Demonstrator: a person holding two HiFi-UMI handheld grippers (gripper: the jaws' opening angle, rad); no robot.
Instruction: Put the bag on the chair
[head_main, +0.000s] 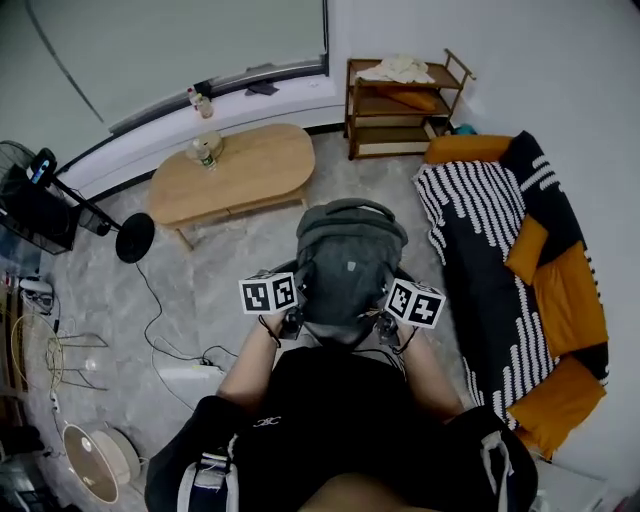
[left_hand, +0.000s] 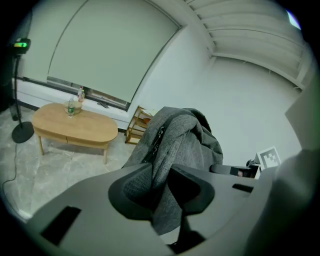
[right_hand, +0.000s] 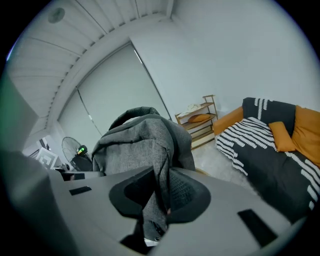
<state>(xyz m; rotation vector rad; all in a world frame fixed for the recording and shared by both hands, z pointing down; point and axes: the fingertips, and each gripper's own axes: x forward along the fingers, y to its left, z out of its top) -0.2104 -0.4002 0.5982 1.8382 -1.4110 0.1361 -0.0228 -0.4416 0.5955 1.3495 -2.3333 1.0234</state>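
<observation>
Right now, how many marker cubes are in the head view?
2. One cube sits on the left tongs at the bag's left side; the other on the right tongs at its right side.

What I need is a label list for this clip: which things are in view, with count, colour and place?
backpack: one, grey, centre, gripped by both claws.
coffee table: one, light wood, beyond the backpack, left.
bottle: one, clear, green label, on the coffee table.
shelf rack: one, wooden, by the far wall.
sofa: one, dark with orange cushions and striped throw, right.
standing fan: one, black, far left.
person: one, black top, bottom centre.
left claw: one, dark, shut on the backpack's left side.
right claw: one, dark, shut on its right side.
</observation>
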